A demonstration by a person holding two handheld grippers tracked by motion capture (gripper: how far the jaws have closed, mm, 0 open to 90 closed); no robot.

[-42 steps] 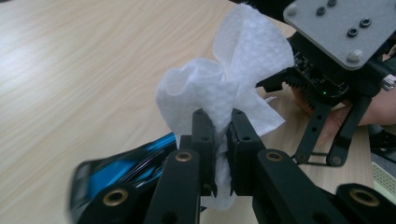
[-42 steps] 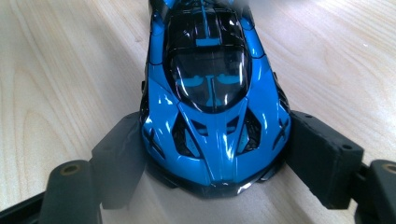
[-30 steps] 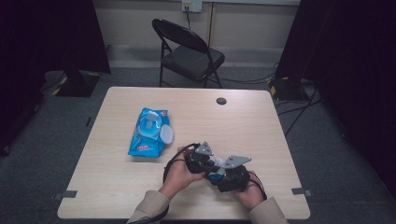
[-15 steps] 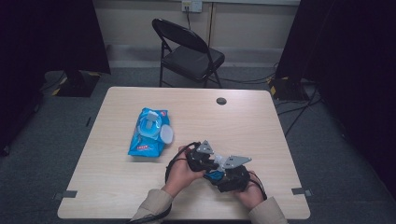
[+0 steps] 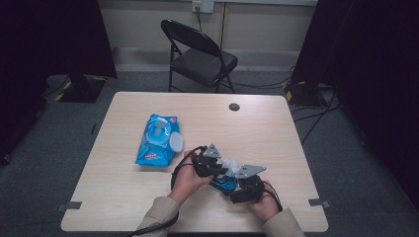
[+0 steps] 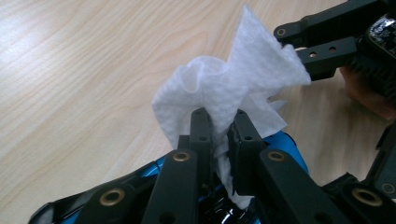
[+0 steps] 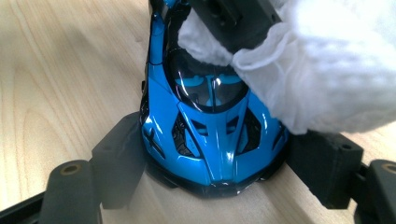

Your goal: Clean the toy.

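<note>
Near the surface's (image 5: 123, 197) front edge, the right claw (image 7: 212, 154) clamps a glossy blue toy car (image 7: 205, 135) by its sides. The left claw (image 6: 219, 128), pinched shut on a soft white wipe (image 6: 233, 88), presses it to the car's roof. The car looks hard, light and slippery, so a grip on both flanks suits it best.

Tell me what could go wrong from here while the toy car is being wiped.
1. The right tongs clamp the blue toy car only at its nose sides, so a firm rub could twist it loose.
2. The left tongs pinch just a fold of the white wipe; it might slip out.
3. The left tongs' hard tips sit close to the car's glossy roof and could scratch it.
</note>
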